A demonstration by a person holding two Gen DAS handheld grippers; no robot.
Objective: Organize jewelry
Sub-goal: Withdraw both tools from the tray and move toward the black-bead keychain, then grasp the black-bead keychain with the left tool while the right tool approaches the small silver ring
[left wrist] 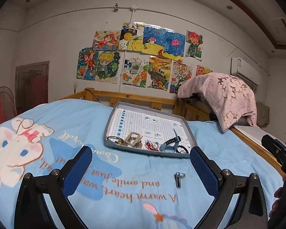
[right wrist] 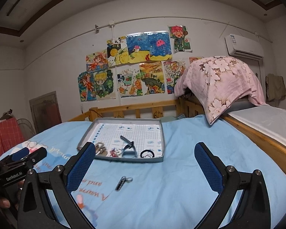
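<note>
Right gripper gapes wide, empty, as does the left gripper. Braided keychain lies on the bed at six o'clock from the tray; light and limp, probably best pinched mid-braid.

From my remote seat I see the bed under soft, matt blue cloth with faint creases. The tray looks like grey card, its floor lined with gridded printed paper. The keychain on the cloth seems a braided cord with a shiny metal ring. Each hand-held gripper, left and right, is matt black plastic with textured blue pads and bright metal screws. The bed rail is bare light wood.
</note>
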